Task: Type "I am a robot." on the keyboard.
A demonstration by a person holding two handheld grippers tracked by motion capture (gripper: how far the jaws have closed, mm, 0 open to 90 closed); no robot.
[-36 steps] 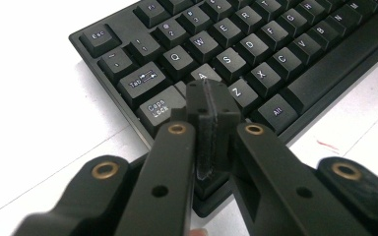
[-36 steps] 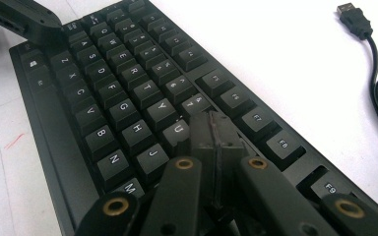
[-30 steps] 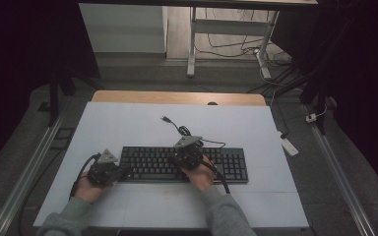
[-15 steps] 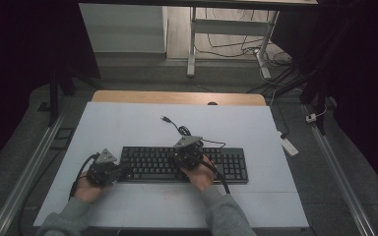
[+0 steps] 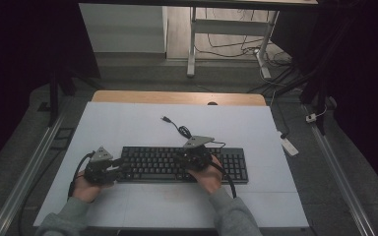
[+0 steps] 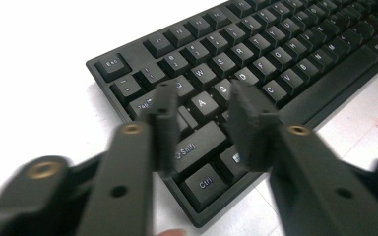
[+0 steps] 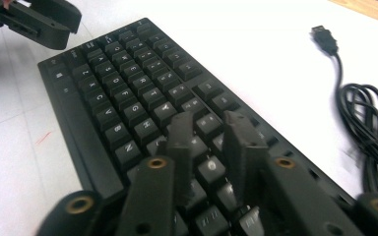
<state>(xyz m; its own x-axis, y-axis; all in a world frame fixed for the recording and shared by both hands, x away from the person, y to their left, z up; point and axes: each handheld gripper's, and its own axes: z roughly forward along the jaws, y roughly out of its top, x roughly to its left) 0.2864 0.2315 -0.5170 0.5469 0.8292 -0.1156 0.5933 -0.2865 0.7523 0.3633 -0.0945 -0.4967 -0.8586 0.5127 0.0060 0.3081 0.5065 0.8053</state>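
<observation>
- The black keyboard (image 5: 184,164) is lying flat on the white bench (image 5: 128,128), near the person, with its cable (image 5: 179,129) coiled on the far side.
- The left gripper (image 6: 202,123) is hovering over the left end of the keyboard; its fingers (image 6: 165,120) have just been opening and are now standing apart, with nothing clamped between them.
- The right gripper (image 7: 209,142) is hanging over the middle keys; its fingers (image 7: 241,142) have also just been opening and are gripping nothing.
- Compared with a second ago, the keyboard is staying in the same place.
- I am judging that both grippers are releasing after pressing keys, so the typing work is pausing or ending.
</observation>
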